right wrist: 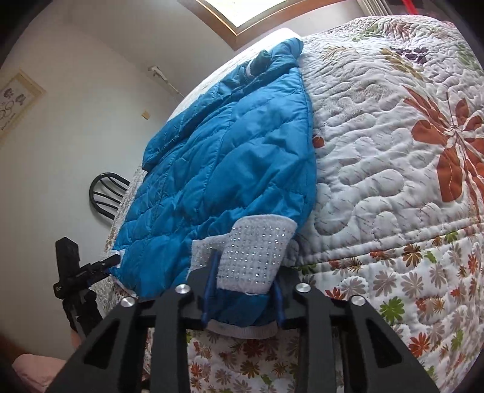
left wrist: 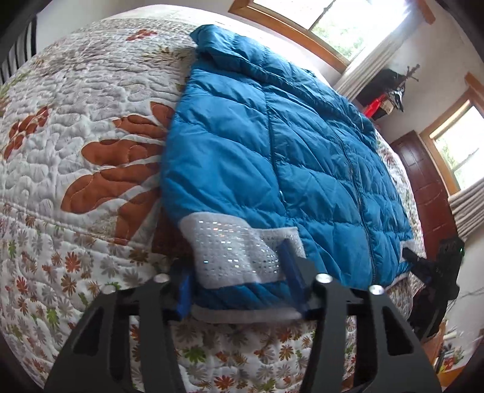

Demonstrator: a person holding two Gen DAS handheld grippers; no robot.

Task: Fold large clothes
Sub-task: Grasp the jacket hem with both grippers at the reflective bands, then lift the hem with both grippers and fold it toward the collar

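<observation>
A blue quilted puffer jacket (left wrist: 272,145) lies flat on the bed, sleeves folded in, with white studded knit cuffs (left wrist: 233,251) near its hem. It also shows in the right wrist view (right wrist: 217,169) with the other cuff (right wrist: 257,251). My left gripper (left wrist: 239,281) stands around the hem's left corner, its blue fingers (left wrist: 289,266) apart on either side of the cuff. My right gripper (right wrist: 245,290) stands around the hem's right corner, fingers (right wrist: 211,281) apart with cuff and hem between them. Each gripper also shows small in the other's view: the right (left wrist: 423,263), the left (right wrist: 90,269).
The bed carries a white floral quilt (left wrist: 90,121) that drops over the near edge (right wrist: 393,287). Windows (left wrist: 332,24) and a dark wooden door (left wrist: 423,181) stand beyond the bed. A black chair (right wrist: 106,193) stands by the wall.
</observation>
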